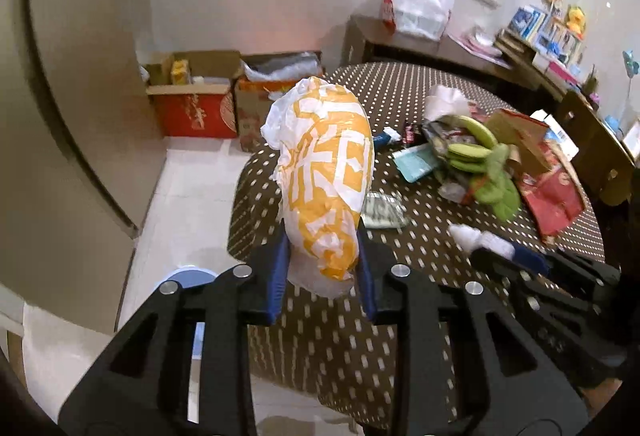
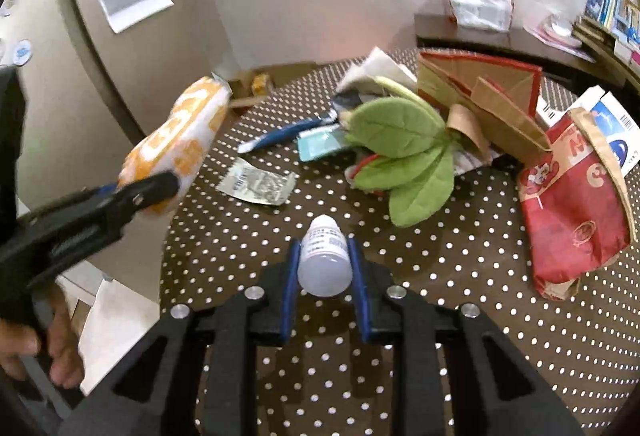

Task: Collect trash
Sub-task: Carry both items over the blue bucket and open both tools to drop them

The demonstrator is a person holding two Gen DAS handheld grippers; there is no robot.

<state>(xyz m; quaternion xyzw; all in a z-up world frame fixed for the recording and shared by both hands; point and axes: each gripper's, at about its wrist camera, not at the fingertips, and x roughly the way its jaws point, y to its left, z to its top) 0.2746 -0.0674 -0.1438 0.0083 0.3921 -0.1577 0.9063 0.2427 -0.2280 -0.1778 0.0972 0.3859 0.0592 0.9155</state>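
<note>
The left gripper [image 1: 324, 268] is clamped on an orange-and-white plastic bag [image 1: 326, 172], which stands up between its blue pads [image 1: 276, 276] at the centre of the left wrist view, held above the near edge of the polka-dot table [image 1: 440, 248]. In the right wrist view this same gripper [image 2: 156, 188] reaches in from the left edge of the frame, angled upward to the right, with the bag [image 2: 180, 140] sticking out past its tip and a bare hand [image 2: 56, 348] showing in the lower left.

The right gripper [image 2: 324, 276] is closed on a small white bottle [image 2: 325, 256], cap pointing away, held low over the table [image 2: 440, 276] at lower centre. The left wrist view shows it only from the side at the right edge [image 1: 500, 248], the bottle's [image 1: 476, 236] white end poking out.

Only the right wrist view clearly shows the crumpled foil wrapper [image 2: 256, 182], a blue toothbrush [image 2: 280, 136], green fabric leaves [image 2: 404, 164], folded brown cardboard [image 2: 488, 96] and a red paper bag [image 2: 572, 220] on the table. Only the left wrist view shows open cardboard boxes [image 1: 196, 104] on the floor at centre left.
</note>
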